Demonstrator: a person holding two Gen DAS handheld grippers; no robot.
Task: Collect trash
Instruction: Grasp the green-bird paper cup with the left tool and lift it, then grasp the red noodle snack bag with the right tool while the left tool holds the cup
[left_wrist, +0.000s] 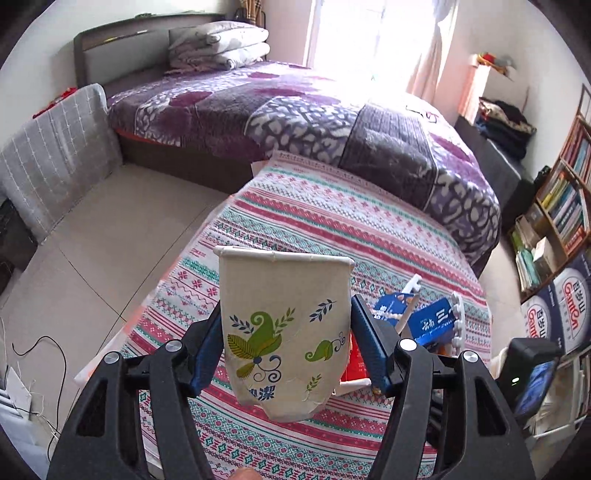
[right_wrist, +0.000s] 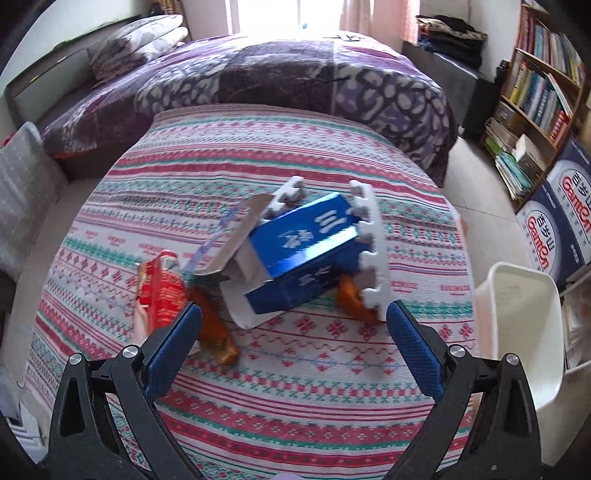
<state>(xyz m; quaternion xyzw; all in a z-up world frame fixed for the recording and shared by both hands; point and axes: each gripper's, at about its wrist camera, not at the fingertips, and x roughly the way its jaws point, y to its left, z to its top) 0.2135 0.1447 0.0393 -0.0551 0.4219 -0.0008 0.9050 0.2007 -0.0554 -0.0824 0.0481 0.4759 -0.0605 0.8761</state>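
Observation:
My left gripper (left_wrist: 286, 339) is shut on a squashed paper cup (left_wrist: 284, 332) with green leaf print, held above the patterned tablecloth (left_wrist: 332, 221). My right gripper (right_wrist: 291, 336) is open and empty, just in front of a trash pile on the cloth. The pile holds a blue carton (right_wrist: 299, 251) with an open flap, a white foam puzzle strip (right_wrist: 373, 251), a red packet (right_wrist: 164, 291) and orange wrappers (right_wrist: 216, 332). The blue carton (left_wrist: 436, 323) also shows right of the cup in the left wrist view.
A white plastic bin (right_wrist: 521, 332) stands at the table's right edge. A bed with a purple cover (left_wrist: 295, 107) lies behind the table. A bookshelf (right_wrist: 539, 85) and Ganten boxes (right_wrist: 554, 221) stand at the right. A grey cushioned seat (left_wrist: 55, 155) is at the left.

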